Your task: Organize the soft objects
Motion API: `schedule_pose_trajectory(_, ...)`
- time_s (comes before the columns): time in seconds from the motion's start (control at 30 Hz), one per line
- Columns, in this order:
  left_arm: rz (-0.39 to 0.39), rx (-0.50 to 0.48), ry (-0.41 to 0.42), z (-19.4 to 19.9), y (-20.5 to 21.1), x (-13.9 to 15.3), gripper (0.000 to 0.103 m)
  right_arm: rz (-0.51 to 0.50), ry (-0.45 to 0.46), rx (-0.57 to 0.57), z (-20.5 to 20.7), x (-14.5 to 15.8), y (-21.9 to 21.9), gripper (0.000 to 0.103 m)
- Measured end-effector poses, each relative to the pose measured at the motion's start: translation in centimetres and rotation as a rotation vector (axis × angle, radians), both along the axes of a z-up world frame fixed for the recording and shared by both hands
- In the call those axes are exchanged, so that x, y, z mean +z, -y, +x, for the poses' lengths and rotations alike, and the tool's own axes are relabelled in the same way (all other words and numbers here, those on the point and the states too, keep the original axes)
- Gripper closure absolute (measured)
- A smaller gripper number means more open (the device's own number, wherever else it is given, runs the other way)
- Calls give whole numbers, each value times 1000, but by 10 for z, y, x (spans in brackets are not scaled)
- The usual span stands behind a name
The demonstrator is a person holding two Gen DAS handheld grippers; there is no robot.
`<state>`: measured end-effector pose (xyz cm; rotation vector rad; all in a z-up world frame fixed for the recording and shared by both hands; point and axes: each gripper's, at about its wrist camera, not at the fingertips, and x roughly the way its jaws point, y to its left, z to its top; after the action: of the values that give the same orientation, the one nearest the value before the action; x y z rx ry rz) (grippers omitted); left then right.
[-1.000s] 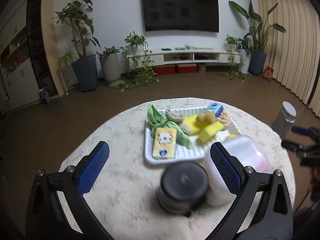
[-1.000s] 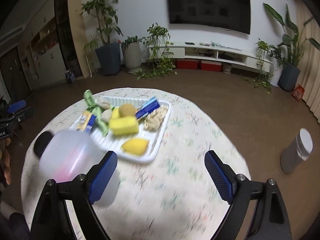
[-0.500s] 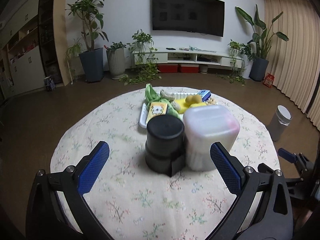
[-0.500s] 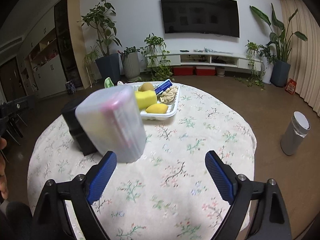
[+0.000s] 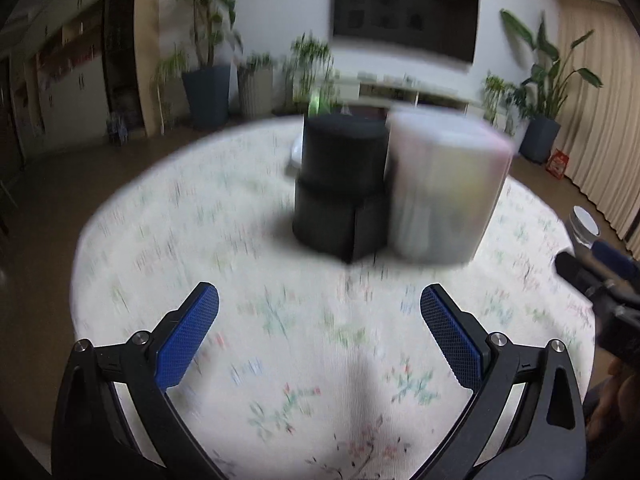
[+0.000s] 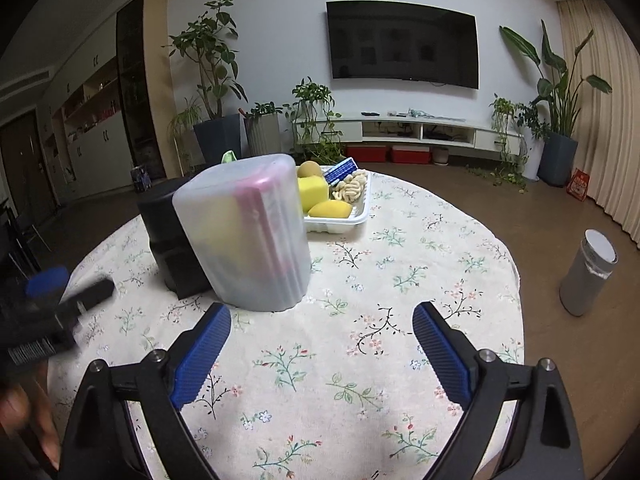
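Floral cloth covers the round table (image 6: pixel 420 280) in a living room with a wall television and potted plants. On its far side sits the white tray (image 6: pixel 344 222) of soft objects: a yellow sponge (image 6: pixel 312 192), a lemon-shaped piece (image 6: pixel 331 209), a pale knotted bundle (image 6: pixel 352 188). Nearer me, a frosted plastic container (image 6: pixel 248 232) stands upright with a black cylinder (image 6: pixel 164 232) touching its left side, both between my grippers and the tray. My right gripper (image 6: pixel 322 350) hangs spread wide and empty, the container ahead and slightly left of it, the tray straight beyond. My left gripper (image 5: pixel 320 328) is also splayed and empty; its view is smeared, so the tray probably lies hidden behind those 2 vessels. I judge the right hand has the clearer line to the tray.
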<state>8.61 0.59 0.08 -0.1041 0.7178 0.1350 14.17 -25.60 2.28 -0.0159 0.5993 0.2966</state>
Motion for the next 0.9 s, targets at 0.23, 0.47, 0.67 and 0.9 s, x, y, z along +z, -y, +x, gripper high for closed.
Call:
schedule_pose_trajectory(0.23,-73,36,-33,2,-14,-3,0,-10,8,-3,-5,-2,-4,5)
schedule_pose_trajectory(0.47,-73,-1,-21,1,-4,-3,0,-32,13,-7,-8,-4,-10,4)
schedule_pose_trajectory(0.67,-45,-8,-5,0,2,-1,0,-2,-16,-18,-10,-7,-8,3)
schedule_pose_trajectory(0.9,-52,9,-14,2,2,-2,0,-3,-18,-14,-15,-8,-12,3)
